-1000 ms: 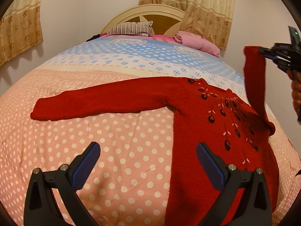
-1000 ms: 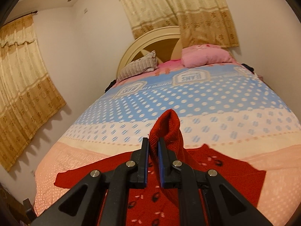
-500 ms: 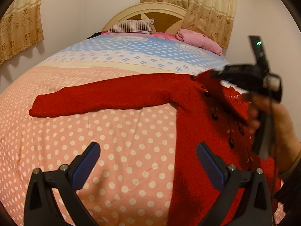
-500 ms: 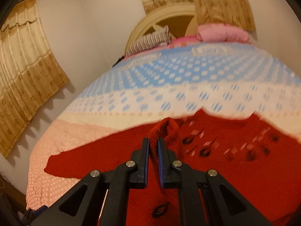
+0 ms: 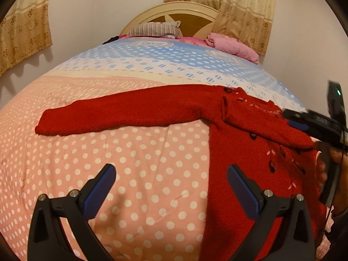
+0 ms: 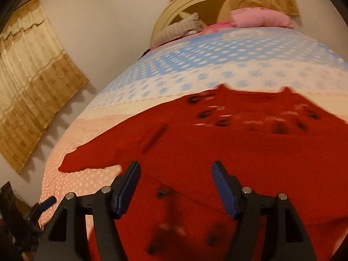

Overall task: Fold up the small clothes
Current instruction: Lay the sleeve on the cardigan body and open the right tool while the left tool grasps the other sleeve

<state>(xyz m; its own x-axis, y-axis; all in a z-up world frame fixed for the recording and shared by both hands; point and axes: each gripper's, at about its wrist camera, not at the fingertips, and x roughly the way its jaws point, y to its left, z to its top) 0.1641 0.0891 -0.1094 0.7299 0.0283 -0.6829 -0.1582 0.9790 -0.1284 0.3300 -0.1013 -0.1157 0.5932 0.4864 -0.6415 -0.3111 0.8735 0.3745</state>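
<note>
Letting go of the folded-in sleeve (image 5: 267,126) atop the red sweater (image 6: 195,152) on the bed (image 5: 141,163), right gripper (image 6: 176,180) fingers just opening with nothing between, left gripper (image 5: 171,187) fingers apart, hovering, then smoothing flat.

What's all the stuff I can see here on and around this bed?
Red knitted sweater: one, red with dark embroidery, flat on bed, one sleeve folded across its front, other sleeve stretched out sideways.
Dotted quilt: one, pink, cream and blue bands, covering bed.
Striped pillow: one, grey-brown, at headboard.
Pink bundle: one, beside that pillow.
Headboard: one, cream and wood.
Curtains: beige-gold, on the walls.
Left gripper: black, blue pads, open, over quilt.
Right gripper: jaws just opened, nothing between them, above sweater.
</note>
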